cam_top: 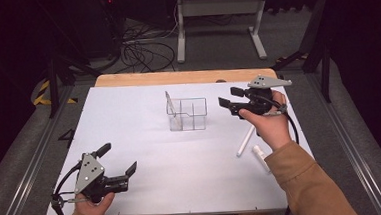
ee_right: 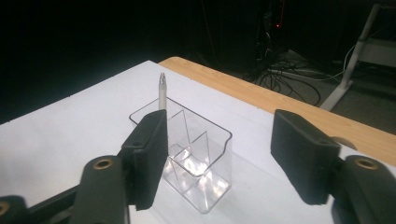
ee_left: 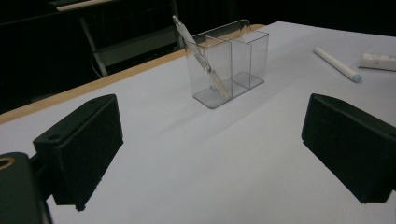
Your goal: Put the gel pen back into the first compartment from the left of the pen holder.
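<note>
My right gripper (cam_top: pixel 232 101) and left gripper (cam_top: pixel 118 159) are black, with blocky jaws, brass-coloured screws, grey three-cornered plates and black trailing cables. I wear tan sleeves (cam_top: pixel 303 180).

A white board (cam_top: pixel 145 140) covers a wooden table (cam_top: pixel 176 77), whose pale wood edge shows along the far side. On the board, near its middle toward the far edge, stands a clear organizer (cam_top: pixel 187 114) with several compartments; a pen (cam_top: pixel 170 105) leans tilted in its left one. To the right, well apart from the organizer, a white marker (cam_top: pixel 245 140) lies flat on the board at a slant. Just beside it, nearer the front right edge, lies a small white tube (cam_top: pixel 260 157). The table stands on a grey floor (cam_top: pixel 25 147).
</note>
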Motion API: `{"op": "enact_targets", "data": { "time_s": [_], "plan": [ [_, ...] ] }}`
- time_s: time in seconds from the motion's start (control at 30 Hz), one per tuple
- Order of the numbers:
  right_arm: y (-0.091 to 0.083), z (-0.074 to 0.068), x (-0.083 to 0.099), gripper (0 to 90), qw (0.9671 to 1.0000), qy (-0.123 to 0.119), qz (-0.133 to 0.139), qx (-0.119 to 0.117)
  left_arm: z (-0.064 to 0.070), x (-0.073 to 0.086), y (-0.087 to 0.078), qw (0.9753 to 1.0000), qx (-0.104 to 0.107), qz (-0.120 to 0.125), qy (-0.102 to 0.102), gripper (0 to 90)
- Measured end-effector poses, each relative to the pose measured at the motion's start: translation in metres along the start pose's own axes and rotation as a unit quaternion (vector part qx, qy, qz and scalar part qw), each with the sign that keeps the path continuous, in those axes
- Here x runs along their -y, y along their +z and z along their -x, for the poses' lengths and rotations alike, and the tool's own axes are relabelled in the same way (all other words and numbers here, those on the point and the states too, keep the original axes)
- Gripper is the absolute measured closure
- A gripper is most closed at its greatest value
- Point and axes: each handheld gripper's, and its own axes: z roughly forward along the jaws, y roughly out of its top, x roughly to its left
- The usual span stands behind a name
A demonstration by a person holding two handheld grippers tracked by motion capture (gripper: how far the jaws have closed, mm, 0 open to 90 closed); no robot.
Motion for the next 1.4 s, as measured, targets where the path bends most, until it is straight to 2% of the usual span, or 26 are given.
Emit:
{"op": "enact_targets", "data": {
  "time_s": [0.1, 0.2, 0.37, 0.47, 0.53, 0.6, 0.7, 0.83, 0.93, 1.1, 1.23, 1.4],
  "plan": [
    [-0.003, 0.003, 0.002, 30.7, 0.9999, -0.006, -0.008, 0.003, 0.000, 0.000, 0.000, 1.0000, 0.001, 0.000, -0.001, 6.0],
    [-0.006, 0.005, 0.003, 31.7, 0.9998, 0.005, -0.008, 0.015, 0.000, 0.000, 0.001, 1.0000, 0.001, -0.003, 0.001, 6.3],
    [-0.009, 0.007, 0.004, 32.0, 0.9994, -0.005, -0.018, 0.027, 0.000, 0.000, 0.001, 1.0000, 0.001, -0.002, 0.001, 6.4],
    [-0.011, 0.008, 0.004, 32.8, 0.9994, -0.011, -0.021, 0.026, 0.000, 0.000, 0.001, 1.0000, 0.001, -0.002, 0.000, 6.5],
    [-0.013, 0.008, 0.003, 36.4, 0.9995, -0.007, -0.022, 0.020, 0.000, 0.000, 0.001, 1.0000, 0.001, -0.002, 0.001, 6.5],
    [-0.015, 0.006, 0.002, 36.7, 0.9992, -0.004, -0.021, 0.033, 0.000, 0.000, 0.001, 1.0000, 0.001, -0.002, 0.001, 6.5],
    [-0.018, 0.004, 0.001, 39.8, 0.9980, 0.017, -0.031, 0.052, 0.000, 0.000, 0.001, 1.0000, 0.002, -0.004, 0.001, 6.5],
    [-0.019, 0.003, 0.001, 41.1, 0.9955, 0.012, -0.055, 0.076, 0.000, 0.000, 0.002, 1.0000, 0.002, -0.008, 0.004, 6.9],
    [-0.019, 0.003, 0.002, 42.0, 0.9945, 0.016, -0.064, 0.081, 0.000, 0.000, 0.001, 1.0000, 0.003, -0.008, 0.003, 6.9],
    [-0.021, 0.005, 0.002, 41.9, 0.9945, 0.016, -0.063, 0.083, 0.000, 0.000, 0.001, 1.0000, 0.002, -0.008, 0.003, 6.9],
    [-0.022, 0.008, 0.003, 44.3, 0.9927, 0.032, -0.072, 0.091, 0.000, 0.000, 0.001, 1.0000, 0.002, -0.008, 0.004, 6.9],
    [-0.022, 0.011, 0.003, 46.7, 0.9883, 0.063, -0.084, 0.110, 0.001, 0.000, 0.001, 1.0000, 0.002, -0.008, 0.004, 7.0]
  ]
}}
